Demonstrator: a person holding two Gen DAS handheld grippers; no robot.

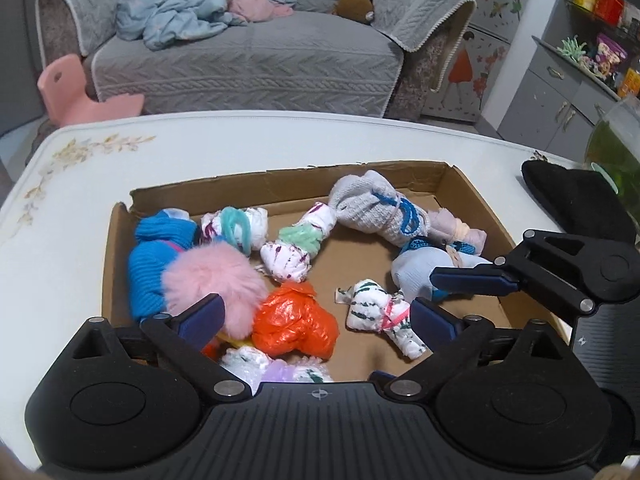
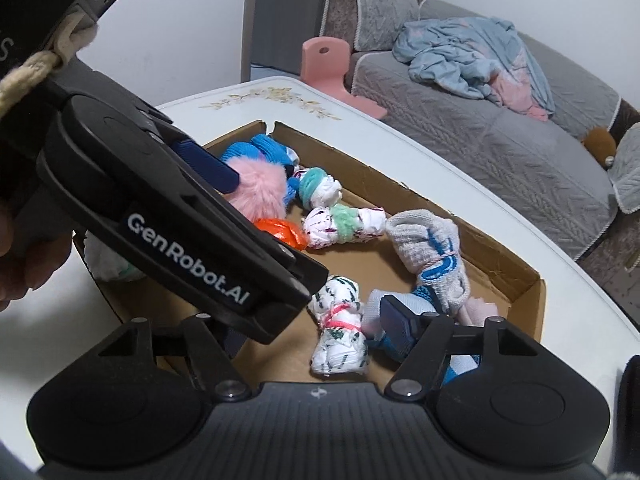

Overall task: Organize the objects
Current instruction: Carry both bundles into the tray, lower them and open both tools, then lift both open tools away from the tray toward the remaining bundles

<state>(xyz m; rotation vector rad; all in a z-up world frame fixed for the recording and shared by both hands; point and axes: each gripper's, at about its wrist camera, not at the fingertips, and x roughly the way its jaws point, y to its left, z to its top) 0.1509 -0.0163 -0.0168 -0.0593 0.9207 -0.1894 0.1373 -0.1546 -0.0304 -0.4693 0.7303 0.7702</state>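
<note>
Knotted cloth bundles, fluffy pink pompom, shallow cardboard tray

— Where can we still get in? The cardboard tray looks crowded.

— The bare cardboard floor in the middle is open to us, between the orange bag bundle and the grey sock roll. The far wall is low, and the white table to the tray's left lies free.

— And the near left corner?

— Packed: the pink pompom presses against the blue knit bundle, with our left gripper spread wide just above them.

— The right side?

— Our right gripper reaches in over the pale blue bundle, and a black pouch sits on the table beyond that wall.
</note>
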